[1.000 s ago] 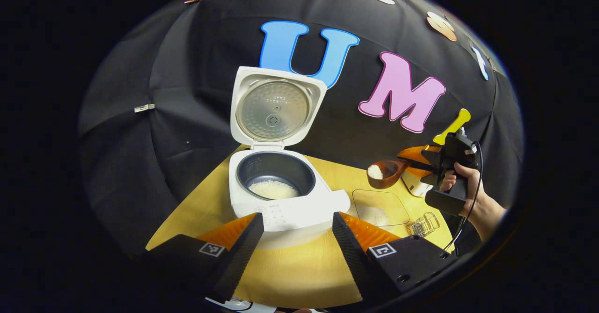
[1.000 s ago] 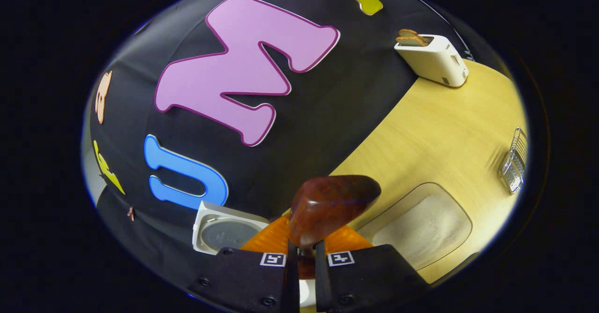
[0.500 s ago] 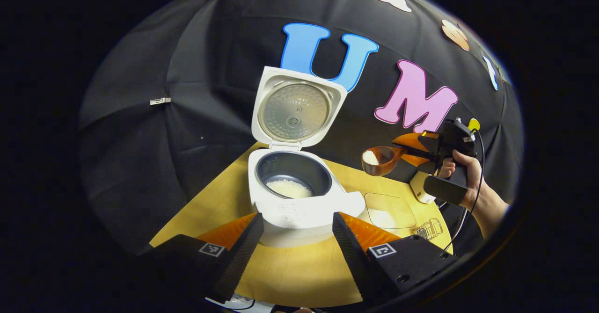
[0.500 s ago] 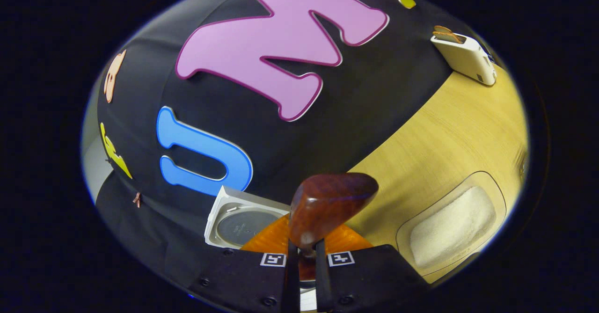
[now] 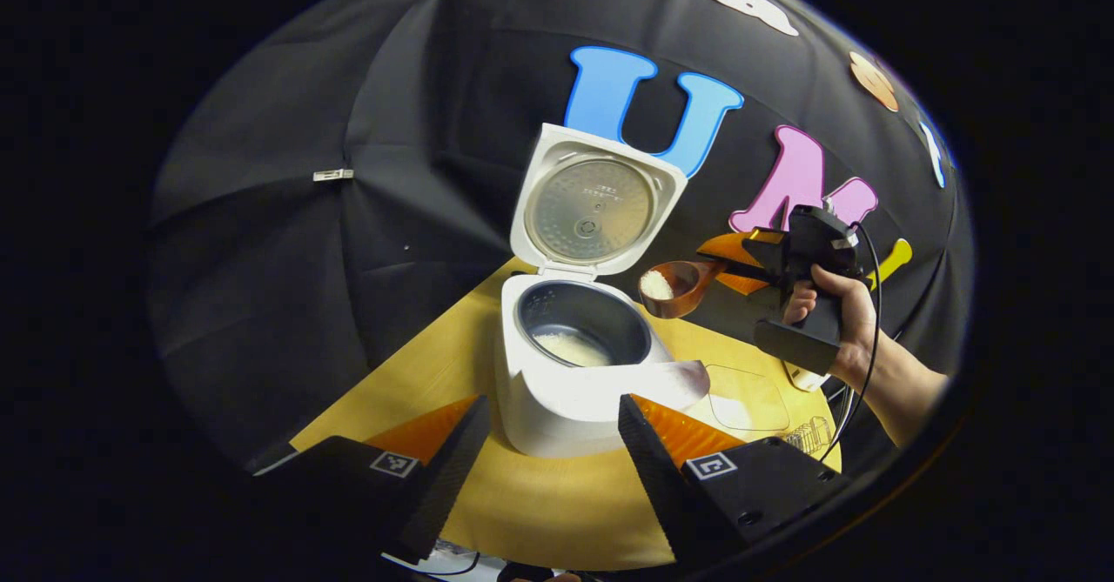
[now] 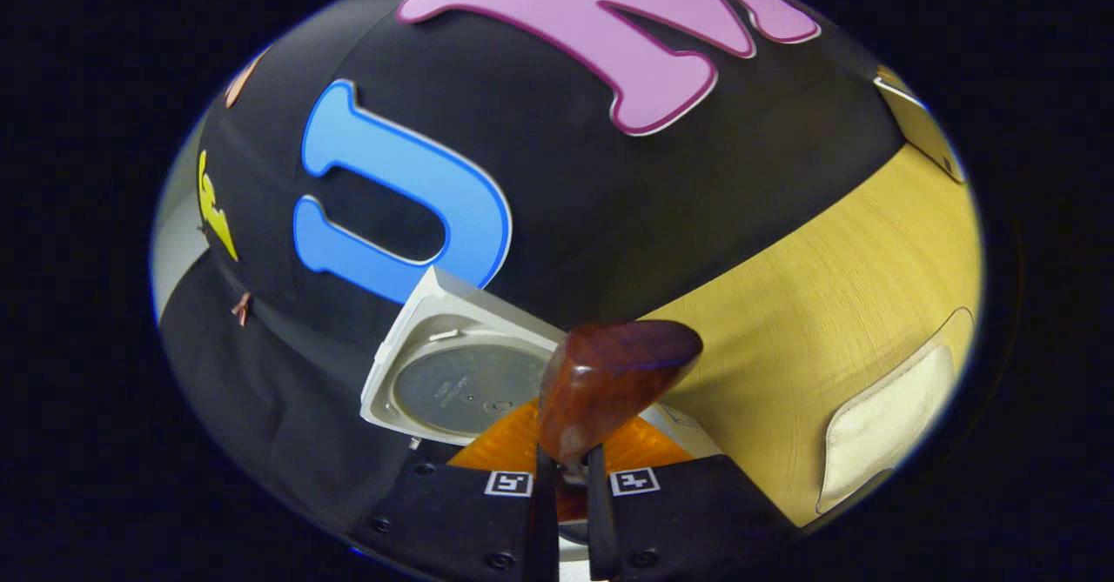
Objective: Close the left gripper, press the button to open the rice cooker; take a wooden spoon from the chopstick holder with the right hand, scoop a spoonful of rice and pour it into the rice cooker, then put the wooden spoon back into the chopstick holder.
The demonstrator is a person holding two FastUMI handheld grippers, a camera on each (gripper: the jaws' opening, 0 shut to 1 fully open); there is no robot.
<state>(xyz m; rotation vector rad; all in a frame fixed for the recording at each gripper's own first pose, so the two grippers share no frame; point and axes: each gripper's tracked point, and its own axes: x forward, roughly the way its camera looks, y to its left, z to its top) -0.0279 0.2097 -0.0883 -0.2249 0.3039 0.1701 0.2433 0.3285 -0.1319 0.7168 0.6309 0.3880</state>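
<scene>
**Spoon of rice held level beside the open cooker**

Rice cooker stands on the wooden table with its lid swung fully up, and the left gripper view looks into the dark inner pot, where a patch of white rice lies at the bottom. The left gripper frames that view from below with its two fingers spread wide apart and nothing between them.

To the right of the pot, the same view takes in the right gripper, held in a hand, with the wooden spoon clamped by its handle. The bowl of the spoon carries a small heap of white rice and hangs in the air just beside the cooker's rim, near the hinge (not over the pot's opening as far as this angle tells). A clear container of rice sits on the table past the cooker, with a wire chopstick holder near it.

The right gripper view sees the spoon's dark rounded underside rising from between its nearly closed fingers, which press on the handle. It hides the rice in the spoon, but shows the lid's metal inner plate close behind and the container at the table's far edge.
</scene>
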